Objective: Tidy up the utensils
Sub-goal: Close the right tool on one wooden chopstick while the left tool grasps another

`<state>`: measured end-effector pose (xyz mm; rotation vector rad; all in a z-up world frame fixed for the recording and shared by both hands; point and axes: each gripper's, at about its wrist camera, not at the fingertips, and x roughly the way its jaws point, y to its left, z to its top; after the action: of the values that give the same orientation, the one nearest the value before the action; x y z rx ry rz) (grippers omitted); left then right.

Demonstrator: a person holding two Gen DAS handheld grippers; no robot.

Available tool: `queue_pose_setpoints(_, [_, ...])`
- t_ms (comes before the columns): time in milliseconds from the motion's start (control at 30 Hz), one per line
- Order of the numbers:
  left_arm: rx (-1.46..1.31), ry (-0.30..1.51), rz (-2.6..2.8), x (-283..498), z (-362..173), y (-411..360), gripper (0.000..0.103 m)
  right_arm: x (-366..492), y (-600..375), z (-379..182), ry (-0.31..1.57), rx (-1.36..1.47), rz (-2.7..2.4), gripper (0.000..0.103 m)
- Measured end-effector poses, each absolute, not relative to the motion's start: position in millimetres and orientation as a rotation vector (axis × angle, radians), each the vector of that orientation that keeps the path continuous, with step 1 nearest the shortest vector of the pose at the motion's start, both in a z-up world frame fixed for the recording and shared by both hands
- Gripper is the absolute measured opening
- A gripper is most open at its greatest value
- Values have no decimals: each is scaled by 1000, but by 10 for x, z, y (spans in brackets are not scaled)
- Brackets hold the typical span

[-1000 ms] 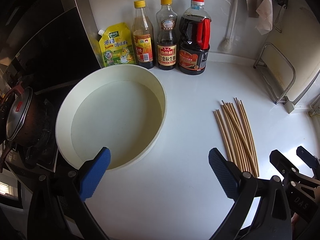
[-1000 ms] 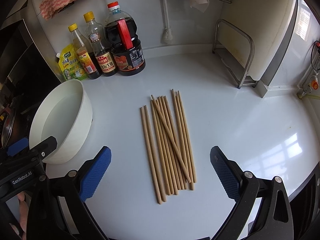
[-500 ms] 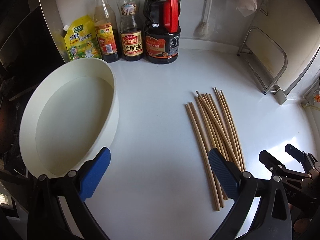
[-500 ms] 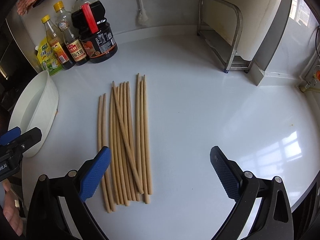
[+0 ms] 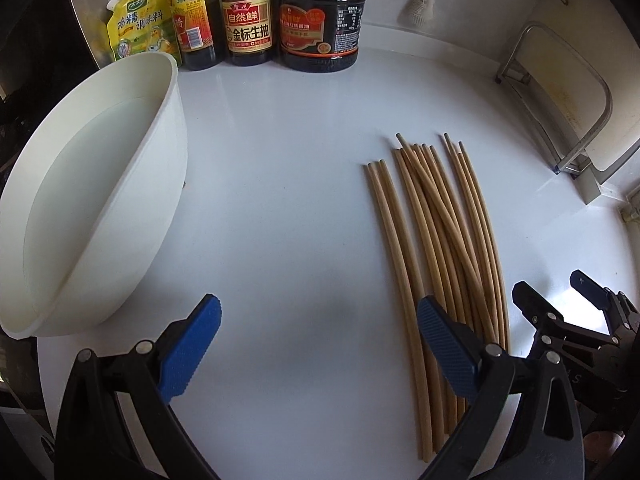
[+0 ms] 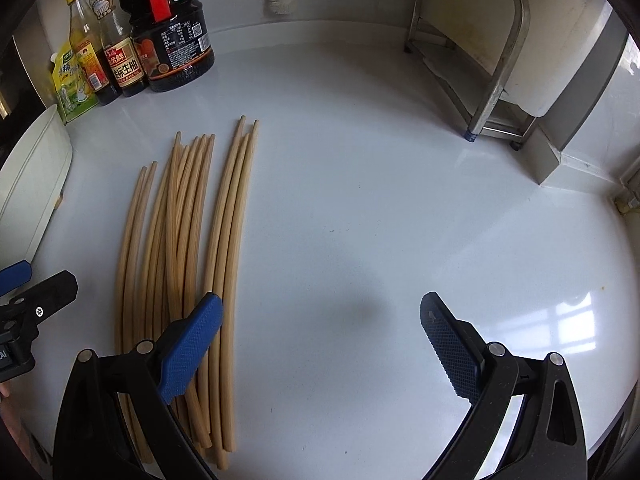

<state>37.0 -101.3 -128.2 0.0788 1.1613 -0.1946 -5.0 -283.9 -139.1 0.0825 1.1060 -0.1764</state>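
Several wooden chopsticks (image 5: 434, 236) lie side by side on the white counter, one crossing the others; they also show in the right wrist view (image 6: 188, 240). My left gripper (image 5: 318, 344) is open and empty, low over the counter, its right finger over the chopsticks' near ends. My right gripper (image 6: 320, 340) is open and empty, its left finger over the pile's right side. The right gripper also shows in the left wrist view (image 5: 576, 304). A white bowl (image 5: 120, 184) stands left of the chopsticks.
Sauce bottles (image 5: 320, 20) and a yellow seasoning pouch (image 5: 136, 24) stand against the back wall. A metal rack (image 6: 480, 60) stands at the back right. A stove area lies left of the bowl.
Both grippers have moved forward and lower toward the counter. The left one has swung right from over the bowl; the right one has shifted right, so the chopsticks now lie at its left.
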Motion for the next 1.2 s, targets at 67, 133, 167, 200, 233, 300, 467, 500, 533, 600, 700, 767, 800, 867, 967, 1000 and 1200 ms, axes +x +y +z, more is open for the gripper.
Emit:
queue_pose_setpoints(67, [77, 1172, -182, 371, -1342, -1022, 97, -8, -2838, -1421, 1108, 69, -172, 95])
queue_pose_setpoints(133, [63, 1180, -175, 375, -1382, -1017, 97, 9, -2828, -1437, 1108, 63, -162, 95])
queue_pose_setpoints(167, [55, 1182, -174, 372, -1396, -1014, 97, 3, -2827, -1448, 1107, 54, -164, 95])
queue_pose_setpoints(200, [49, 1185, -176, 368, -1410, -1010, 97, 6, -2818, -1453, 1109, 42, -167, 95])
queue_pose_setpoints(233, [47, 1187, -173, 361, -1420, -1011, 97, 6, -2809, -1453, 1104, 36, -163, 95])
queue_pose_setpoints(300, [48, 1192, -170, 357, -1439, -1018, 97, 4, -2787, -1450, 1097, 17, -164, 95])
queue_pose_setpoints(467, [53, 1200, -172, 335, -1465, -1051, 97, -6, -2794, -1448, 1095, -18, -162, 95])
queue_pose_setpoints(500, [54, 1203, -173, 331, -1471, -1061, 97, -21, -2800, -1460, 1102, -20, -162, 94])
queue_pose_setpoints(533, [55, 1206, -174, 336, -1478, -1068, 97, -26, -2801, -1473, 1108, -27, -163, 94])
queue_pose_setpoints(600, [58, 1209, -176, 330, -1489, -1088, 97, -37, -2796, -1486, 1109, -41, -163, 94])
queue_pose_setpoints(700, [63, 1212, -178, 307, -1497, -1116, 97, -49, -2828, -1479, 1102, -50, -180, 94])
queue_pose_setpoints(767, [64, 1215, -176, 295, -1506, -1135, 97, -51, -2865, -1477, 1103, -38, -185, 94])
queue_pose_setpoints(800, [65, 1218, -176, 287, -1511, -1145, 97, -52, -2883, -1477, 1104, -33, -186, 94])
queue_pose_setpoints(867, [77, 1223, -171, 275, -1523, -1171, 97, -54, -2907, -1477, 1103, -30, -188, 94])
queue_pose_setpoints(967, [86, 1227, -162, 280, -1552, -1179, 97, -65, -2923, -1475, 1100, -22, -186, 94])
queue_pose_setpoints(1000, [89, 1231, -154, 291, -1562, -1180, 97, -68, -2928, -1477, 1101, -19, -185, 94])
queue_pose_setpoints(1200, [92, 1227, -109, 329, -1569, -1103, 98, -70, -2939, -1491, 1093, -16, -183, 94])
